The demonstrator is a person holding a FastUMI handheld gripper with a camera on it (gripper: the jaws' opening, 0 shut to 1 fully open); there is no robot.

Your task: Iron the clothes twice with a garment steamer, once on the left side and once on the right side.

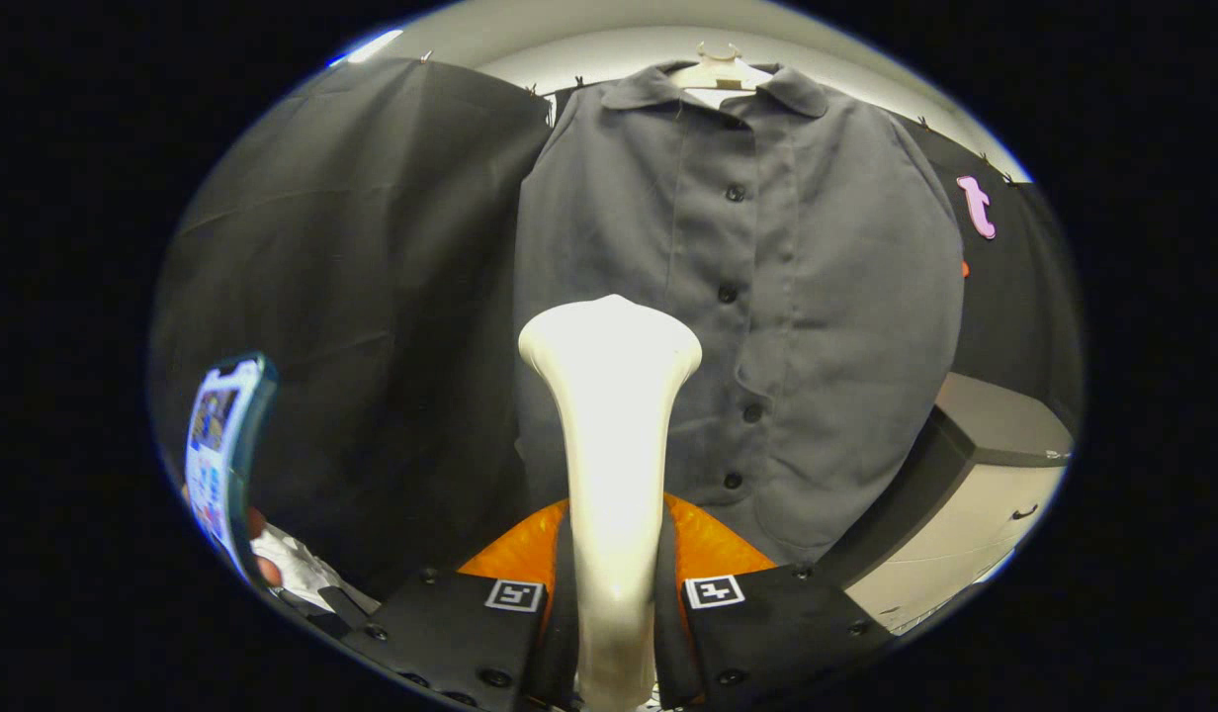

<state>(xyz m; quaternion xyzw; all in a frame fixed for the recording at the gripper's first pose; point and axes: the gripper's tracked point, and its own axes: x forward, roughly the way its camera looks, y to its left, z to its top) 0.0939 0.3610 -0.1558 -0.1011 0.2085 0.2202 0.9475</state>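
Gripper (614, 593) nearest the lens, both black fingers (451, 633) pressed on the neck of the white garment steamer (609, 435), one either side, so the tongs are narrow and clamped on it. Square markers sit on top of each finger; orange padding (713, 544) shows behind them, either side of the handle. Steamer stands upright between the fingers, flaring to a wide head at the top, head facing away toward the cloth.

Beyond the head: grey button-up shirt (817, 297) on a pale hanger (718, 69), hung against the black booth wall (372, 277), front facing the gripper, buttons down the placket. Steamer head overlaps the shirt's lower part on the side left of the placket; whether it touches the fabric or hovers just short can't be told from this angle.

Off to the left of the fingers, a phone (218, 445) held up by a person's fingertips. To the right of the shirt, lower down, a pale cabinet with a dark top (985, 465).

Progress, as a guess: steamer already picked up and aimed, looks like the start of or partway through the left-side pass. Nothing on the shirt shows which areas are steamed. Right side past the placket likely still to do, plus whatever remains of the left.
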